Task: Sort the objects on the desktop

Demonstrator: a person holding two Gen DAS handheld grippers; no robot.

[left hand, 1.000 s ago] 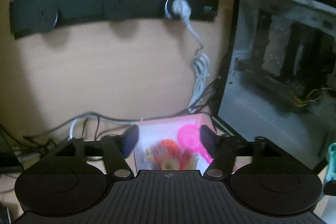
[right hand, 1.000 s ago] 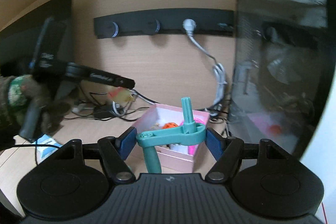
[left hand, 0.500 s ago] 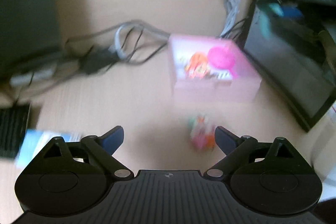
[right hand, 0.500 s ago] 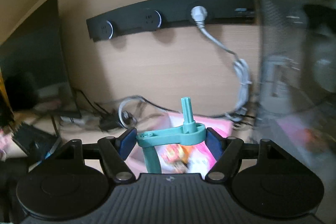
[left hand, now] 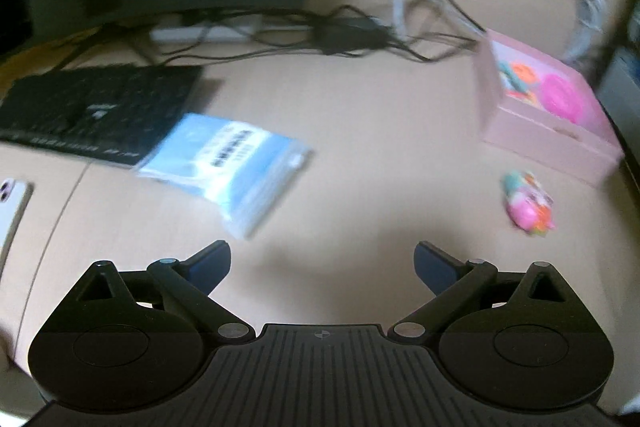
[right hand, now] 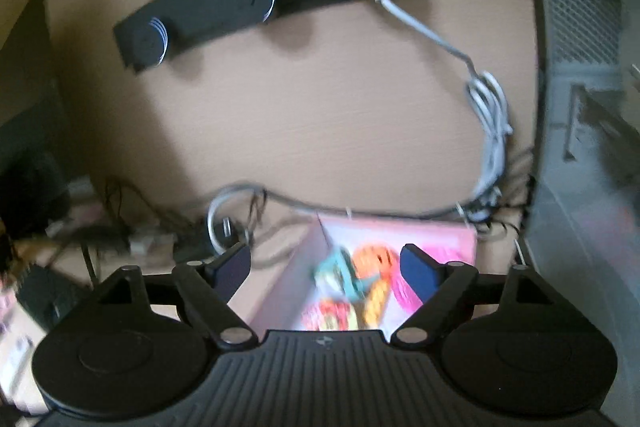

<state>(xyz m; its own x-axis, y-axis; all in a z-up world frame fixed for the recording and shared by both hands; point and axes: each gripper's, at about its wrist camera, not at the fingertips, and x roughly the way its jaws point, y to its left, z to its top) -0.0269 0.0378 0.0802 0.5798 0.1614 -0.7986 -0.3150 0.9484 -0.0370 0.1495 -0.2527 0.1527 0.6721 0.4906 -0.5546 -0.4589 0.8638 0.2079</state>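
Two loose things remained on the pale wooden desk (left hand: 360,131) outside the open pink cardboard box (left hand: 536,135): a flat blue-and-white plastic packet (left hand: 228,163) and a small pink, orange and teal toy (left hand: 528,205). In the left wrist view the packet lay at about ten o'clock from the left gripper (left hand: 322,263), its far corner just beside the black keyboard (left hand: 96,107); the toy sat at about two o'clock, near the box's front wall but apart from it.

The left gripper's jaws were opening, already spread wide, with only bare desk between them. The right gripper (right hand: 325,265) hung over the box, its jaws also opening; a blurred teal plastic piece (right hand: 344,277) showed between them, clear of both pads and seemingly dropping among the colourful toys inside.

The packet looked light, thin and limp, probably slick film, so it would likely sag and slide if pinched at a corner. A better hold would be across one long edge, with one finger slipped under it, or at the thicker sealed end at about four o'clock on the packet. The toy seemed light and lumpy, perhaps soft; blur hid its material. Closing across its narrow middle would probably suit, squeezed gently so it does not squirt out.
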